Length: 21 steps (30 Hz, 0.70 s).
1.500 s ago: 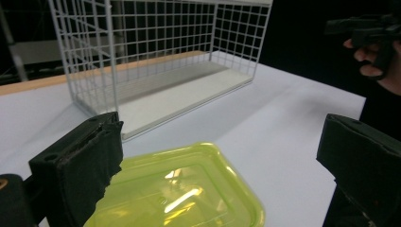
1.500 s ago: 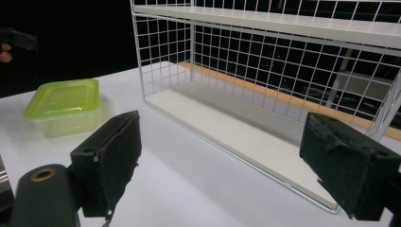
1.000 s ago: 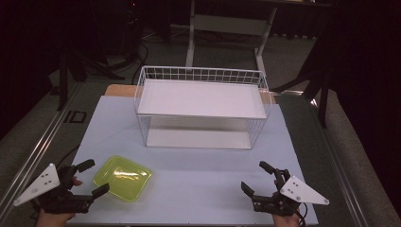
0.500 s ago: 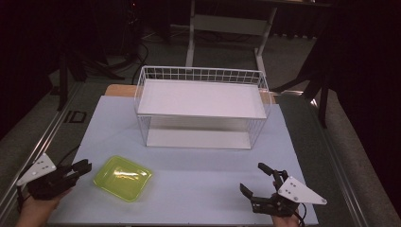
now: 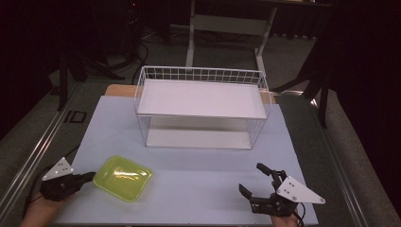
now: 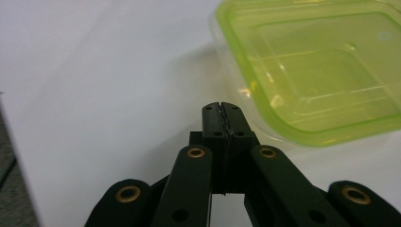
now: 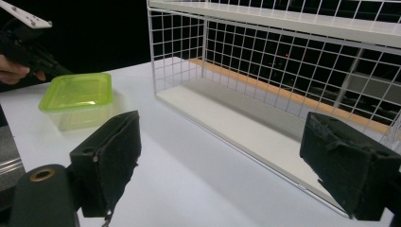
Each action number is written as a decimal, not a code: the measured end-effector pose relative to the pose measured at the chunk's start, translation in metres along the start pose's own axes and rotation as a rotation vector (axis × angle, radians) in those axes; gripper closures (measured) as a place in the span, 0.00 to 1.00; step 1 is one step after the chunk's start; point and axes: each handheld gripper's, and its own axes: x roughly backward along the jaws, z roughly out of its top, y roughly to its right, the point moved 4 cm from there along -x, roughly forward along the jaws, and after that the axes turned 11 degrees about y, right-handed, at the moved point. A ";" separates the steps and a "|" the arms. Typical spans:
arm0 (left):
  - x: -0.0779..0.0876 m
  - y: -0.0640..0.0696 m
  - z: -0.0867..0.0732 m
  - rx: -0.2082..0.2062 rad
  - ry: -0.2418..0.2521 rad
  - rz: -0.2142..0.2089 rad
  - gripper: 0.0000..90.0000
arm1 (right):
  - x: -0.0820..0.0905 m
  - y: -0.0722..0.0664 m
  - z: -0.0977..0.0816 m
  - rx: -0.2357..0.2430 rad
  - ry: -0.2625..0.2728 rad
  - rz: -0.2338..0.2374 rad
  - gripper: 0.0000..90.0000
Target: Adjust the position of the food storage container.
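Your left gripper (image 6: 221,109) has just been closing and now sits pressed together on nothing, tips just short of the green container (image 5: 123,178) at your 10 o'clock, likely to nudge it. Your right gripper (image 5: 257,180) waits spread at 2 o'clock. Beyond: pale table (image 5: 198,161), wire shelf (image 5: 201,106) at 12, dark room.

Dark room; grey floor (image 5: 28,127)

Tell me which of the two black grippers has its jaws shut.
The left gripper, beside the translucent green plastic container: its jaws meet, while the right gripper stands wide open.
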 end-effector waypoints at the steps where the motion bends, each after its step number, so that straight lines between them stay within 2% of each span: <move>1: -0.002 0.002 -0.001 -0.005 -0.007 -0.007 1.00 | 0.000 0.000 0.000 0.001 0.000 -0.001 0.15; 6: -0.010 0.012 -0.002 -0.002 -0.029 -0.042 1.00 | 0.003 0.001 0.003 0.003 0.022 -0.003 0.15; 9: -0.014 0.018 -0.001 0.004 -0.030 -0.064 1.00 | 0.003 0.001 0.002 -0.002 0.016 -0.006 0.15; 15: -0.024 0.031 0.003 -0.015 -0.059 -0.110 1.00 | 0.003 0.001 0.002 -0.003 0.015 -0.003 0.15; 19: -0.033 0.037 0.008 -0.010 -0.060 -0.126 1.00 | 0.003 0.002 0.002 -0.002 0.013 -0.004 0.15; 21: -0.036 0.039 0.009 -0.021 -0.065 -0.134 1.00 | 0.003 0.002 0.002 -0.002 0.014 -0.004 0.15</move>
